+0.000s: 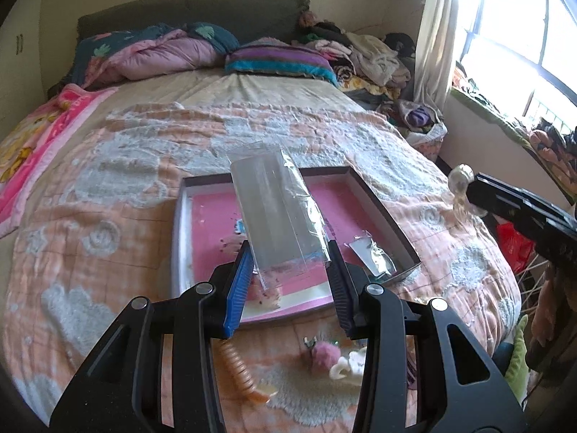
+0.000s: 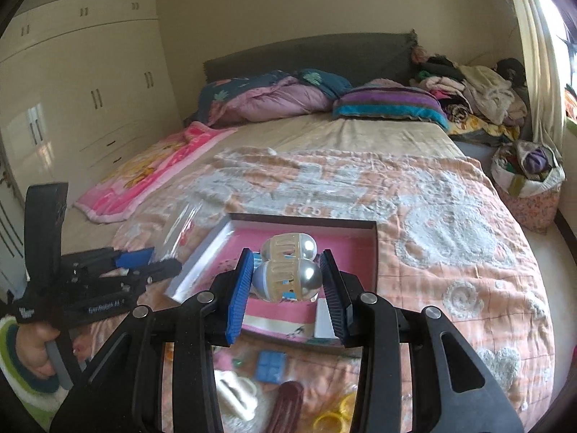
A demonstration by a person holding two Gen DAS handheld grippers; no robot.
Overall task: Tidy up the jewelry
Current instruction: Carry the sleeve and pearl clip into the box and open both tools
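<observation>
My left gripper [image 1: 290, 258] is shut on a clear plastic bag [image 1: 276, 213] and holds it upright above the shallow box with a pink lining [image 1: 212, 213]. A second small clear bag [image 1: 373, 256] lies in the box's right corner. My right gripper [image 2: 286, 270] is shut on a pearl hair claw clip [image 2: 288, 269] and holds it over the same box [image 2: 303, 222]. The right gripper also shows in the left wrist view [image 1: 468, 186] at the right, and the left gripper in the right wrist view [image 2: 158, 265] at the left.
Loose hair accessories lie on the peach blanket near me: a beige comb clip [image 1: 239, 368], a pink pompom [image 1: 324, 357], a blue square clip [image 2: 270, 366], a maroon clip [image 2: 288, 400], yellow rings [image 2: 333, 418]. Pillows [image 2: 389, 103], clothes pile [image 2: 476, 90] and wardrobe [image 2: 79, 83] stand behind.
</observation>
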